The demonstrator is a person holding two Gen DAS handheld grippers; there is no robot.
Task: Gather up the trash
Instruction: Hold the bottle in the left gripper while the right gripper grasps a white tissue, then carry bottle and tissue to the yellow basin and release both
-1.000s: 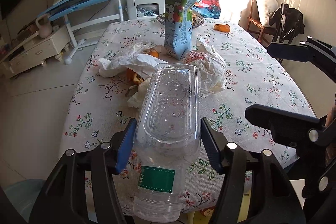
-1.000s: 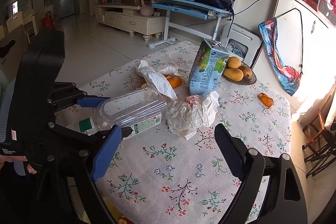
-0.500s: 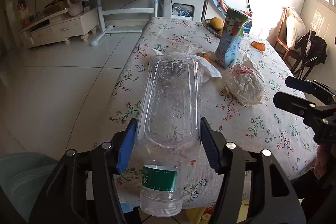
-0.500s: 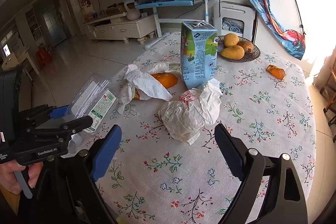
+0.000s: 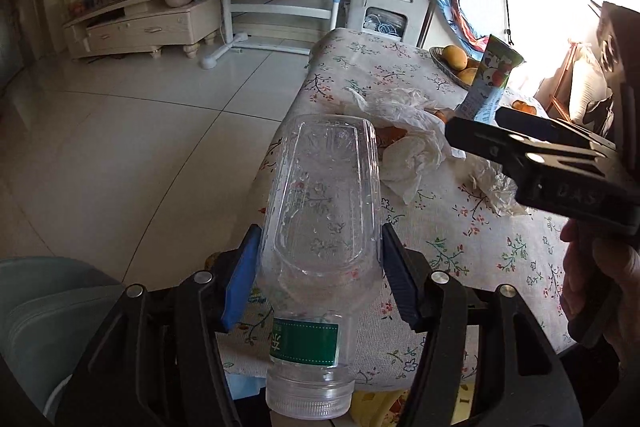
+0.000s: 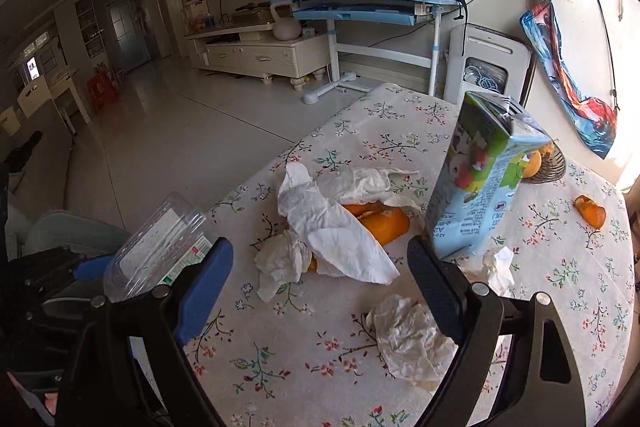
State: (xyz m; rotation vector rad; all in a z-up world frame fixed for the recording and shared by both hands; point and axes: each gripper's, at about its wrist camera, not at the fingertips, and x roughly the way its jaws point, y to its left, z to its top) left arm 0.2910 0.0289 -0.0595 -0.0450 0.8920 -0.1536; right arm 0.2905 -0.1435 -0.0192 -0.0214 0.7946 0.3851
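My left gripper (image 5: 320, 267) is shut on a clear, empty plastic bottle (image 5: 324, 211) with a green label, held neck towards the camera over the table's left edge. My right gripper (image 6: 320, 251) hangs above the floral table (image 6: 280, 347). Its jaws are closing, with nothing pressed between the pads. Beyond its fingertips lie white tissues wrapped around orange peel (image 6: 332, 227). A crumpled paper ball (image 6: 412, 339) sits by its right finger. A juice carton (image 6: 480, 195) stands just behind. The right wrist view also shows the bottle (image 6: 160, 247) at lower left.
A loose piece of orange peel (image 6: 590, 213) and a fruit bowl (image 6: 548, 171) are at the table's far right. A pale bin (image 5: 48, 307) stands on the tiled floor left of the table. A desk, a TV cabinet and a white appliance line the far wall.
The left gripper has swung left with the bottle, from over the table's middle to its left edge. The right gripper has moved forward, close to the tissues and carton.
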